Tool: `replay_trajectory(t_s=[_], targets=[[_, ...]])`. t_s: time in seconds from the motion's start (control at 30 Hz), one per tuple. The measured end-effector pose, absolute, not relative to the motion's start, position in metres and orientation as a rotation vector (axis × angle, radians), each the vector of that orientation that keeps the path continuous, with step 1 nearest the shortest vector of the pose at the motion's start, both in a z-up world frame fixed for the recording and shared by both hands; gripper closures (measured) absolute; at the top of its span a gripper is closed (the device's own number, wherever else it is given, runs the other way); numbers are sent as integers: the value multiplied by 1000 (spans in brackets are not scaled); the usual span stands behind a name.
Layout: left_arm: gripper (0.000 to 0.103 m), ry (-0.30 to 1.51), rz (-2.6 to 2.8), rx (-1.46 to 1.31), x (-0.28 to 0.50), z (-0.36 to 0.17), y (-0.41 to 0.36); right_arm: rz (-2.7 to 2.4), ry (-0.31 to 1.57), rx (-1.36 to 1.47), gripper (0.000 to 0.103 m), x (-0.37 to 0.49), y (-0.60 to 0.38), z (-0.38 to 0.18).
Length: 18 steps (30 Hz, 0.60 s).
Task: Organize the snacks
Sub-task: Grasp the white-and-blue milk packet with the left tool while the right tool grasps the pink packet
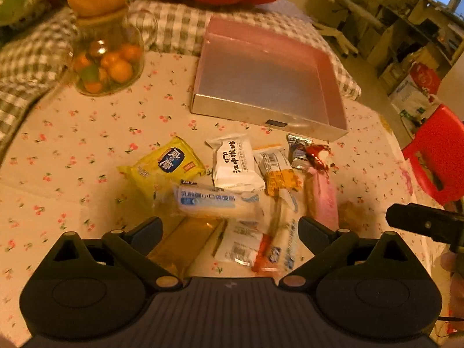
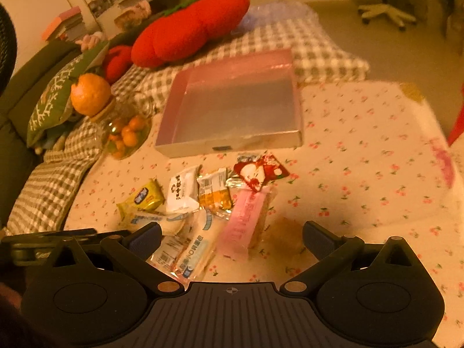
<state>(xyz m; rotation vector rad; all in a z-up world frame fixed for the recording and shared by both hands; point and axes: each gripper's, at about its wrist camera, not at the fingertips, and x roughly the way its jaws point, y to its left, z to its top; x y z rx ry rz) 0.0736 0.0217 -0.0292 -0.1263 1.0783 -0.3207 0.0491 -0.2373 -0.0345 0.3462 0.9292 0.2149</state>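
Snacks (image 1: 232,191) lie in a loose pile on the cherry-print tablecloth (image 1: 72,150), just ahead of both tools. At six o'clock in its own view, the left gripper (image 1: 230,229) hangs with fingers spread wide, holding nothing; the right gripper (image 2: 232,236) is likewise spread and empty over the pile's near edge. Beyond, toward twelve o'clock, sits the shallow pink-walled tray (image 1: 269,119). At ten o'clock stands a glass jar (image 1: 108,61) of small oranges.

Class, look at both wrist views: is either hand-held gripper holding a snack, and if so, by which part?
Nothing is held. The left hand-held gripper and right hand-held gripper are both open above the snack pile.
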Motion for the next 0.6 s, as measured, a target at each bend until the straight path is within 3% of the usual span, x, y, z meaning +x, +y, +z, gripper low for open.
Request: replay_trajectory(t_s=[0.13,0.37,0.47,0.6], targets=[[13,1070,-364,-44,89,-39,22,216,989,343,0,66,-229,-51],[12,1045,-355,-1,111,-51,30,182,1026,353,1,89,-222,-78],[18,1042,-364,-7,118,-59,29,171,1024,357,4,97,-219,-83],[36,985,-423,58,117,-61,18,151,1021,353,10,103,-215,-89]])
